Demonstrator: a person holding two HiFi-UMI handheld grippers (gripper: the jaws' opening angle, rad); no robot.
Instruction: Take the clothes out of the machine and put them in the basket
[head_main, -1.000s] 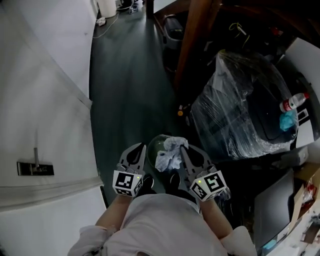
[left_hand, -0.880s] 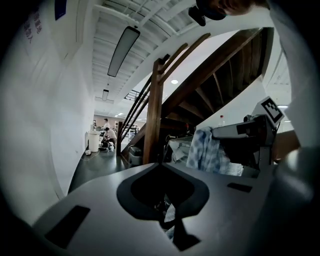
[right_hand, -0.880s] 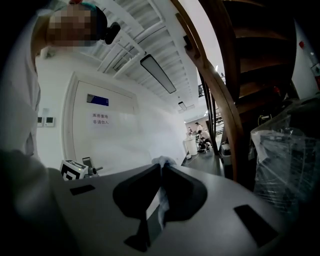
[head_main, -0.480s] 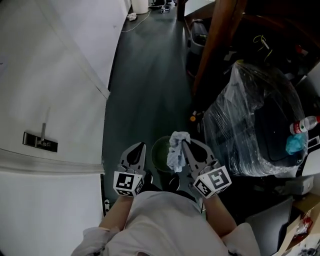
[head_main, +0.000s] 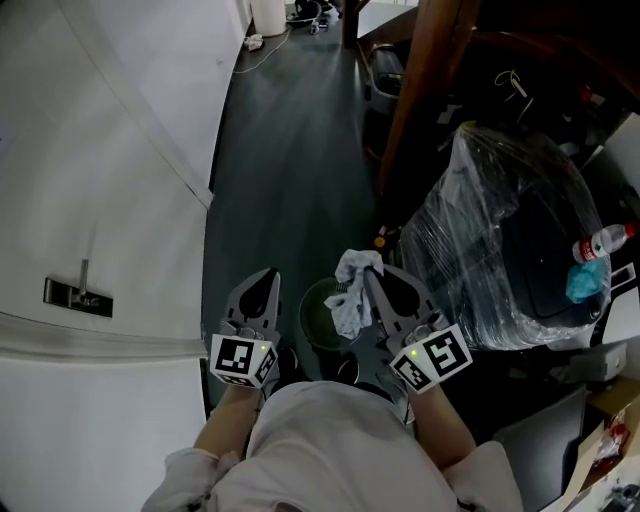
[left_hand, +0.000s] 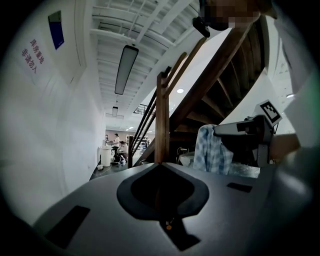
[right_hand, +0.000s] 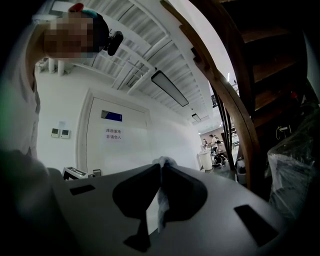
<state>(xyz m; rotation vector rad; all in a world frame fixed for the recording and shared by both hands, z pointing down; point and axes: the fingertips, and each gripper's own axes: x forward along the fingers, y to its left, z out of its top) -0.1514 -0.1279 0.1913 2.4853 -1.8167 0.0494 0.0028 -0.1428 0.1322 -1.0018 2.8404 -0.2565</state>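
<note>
Cloth (head_main: 352, 297) is hanging from the clenched jaws of right gripper (head_main: 368, 277), lower centre of the frame, directly over basket (head_main: 316, 326); left gripper (head_main: 269, 278), closed and empty, is hovering just left.

The pale checked cloth (head_main: 352, 298) is hiding part of the round green basket (head_main: 318, 320)'s rim; far-off people (left_hand: 119, 148) down the corridor (left_hand: 107, 167) are appearing too small to make out.
</note>
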